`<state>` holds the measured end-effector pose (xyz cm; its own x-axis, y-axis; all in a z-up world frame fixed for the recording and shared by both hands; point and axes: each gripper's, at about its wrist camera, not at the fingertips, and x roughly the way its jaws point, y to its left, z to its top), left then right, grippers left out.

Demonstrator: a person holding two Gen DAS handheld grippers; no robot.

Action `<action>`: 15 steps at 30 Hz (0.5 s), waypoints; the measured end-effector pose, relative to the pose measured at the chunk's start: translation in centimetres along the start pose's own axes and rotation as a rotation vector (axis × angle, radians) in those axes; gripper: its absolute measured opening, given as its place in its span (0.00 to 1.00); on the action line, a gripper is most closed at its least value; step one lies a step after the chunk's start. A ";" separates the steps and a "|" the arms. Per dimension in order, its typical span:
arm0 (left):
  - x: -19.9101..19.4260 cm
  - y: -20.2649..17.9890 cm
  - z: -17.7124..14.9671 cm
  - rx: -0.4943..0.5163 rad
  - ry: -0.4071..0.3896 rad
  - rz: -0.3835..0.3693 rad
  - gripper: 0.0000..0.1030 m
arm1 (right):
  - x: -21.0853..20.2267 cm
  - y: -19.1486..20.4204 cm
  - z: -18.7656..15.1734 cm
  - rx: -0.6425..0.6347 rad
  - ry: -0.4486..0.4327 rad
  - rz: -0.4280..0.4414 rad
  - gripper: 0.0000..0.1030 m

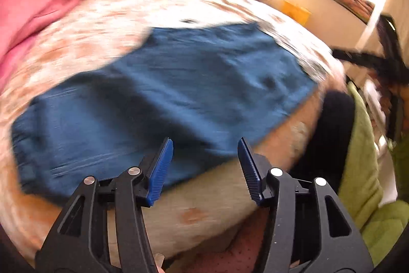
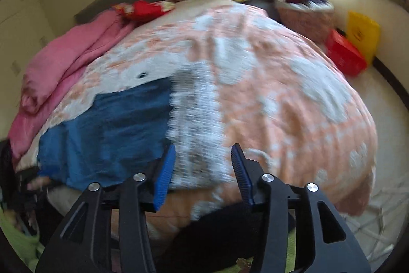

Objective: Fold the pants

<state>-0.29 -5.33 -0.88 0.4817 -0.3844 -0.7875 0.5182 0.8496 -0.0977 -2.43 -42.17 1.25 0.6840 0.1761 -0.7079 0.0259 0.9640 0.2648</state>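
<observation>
Both sets of jaws part-open and empty, nothing between the blue pads. Left gripper [image 1: 205, 145] just above the near edge of the pants [image 1: 163, 91], cloth ahead of the jaws and spreading out to their left. Right gripper [image 2: 203, 150] off the cloth: pants [image 2: 107, 129] ahead and left of its jaws, only the bedspread [image 2: 281, 99] straight ahead of them. Pants flat on the bed as a broad blue slab, probably folded at least once; how many layers, hard to tell through the blur.

Risks from here:
- Closing the left jaws on the near edge and catching only the top layer, so the fold peels apart on the lift.
- Pinching bedspread along with pants, since both lie loose and soft under the pads; then the whole cover drags.
- Right jaws closing where they point now and taking bedspread alone, leaving one corner behind and the next fold skewed.
- Near edge close to the bed's edge; a careless pull toward the jaws likely to slide the pants off.
- Uneven lift between the two grippers, giving a crooked crease.
</observation>
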 end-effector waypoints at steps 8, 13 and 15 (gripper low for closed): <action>-0.3 9.1 -0.1 -0.196 0.030 0.315 0.45 | 5.9 6.0 0.5 -0.222 0.141 0.025 0.51; -0.2 10.6 -0.8 -0.194 0.026 0.322 0.42 | 8.0 4.6 -0.2 -0.194 0.188 -0.067 0.50; -0.2 11.0 -1.0 -0.188 0.022 0.306 0.42 | 8.0 3.4 -0.4 -0.171 0.187 -0.062 0.49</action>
<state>4.61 4.47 -2.43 0.5785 -0.0959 -0.8100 0.2125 0.9765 0.0361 2.80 -37.37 -3.75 0.5375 0.1344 -0.8325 -0.0715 0.9909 0.1138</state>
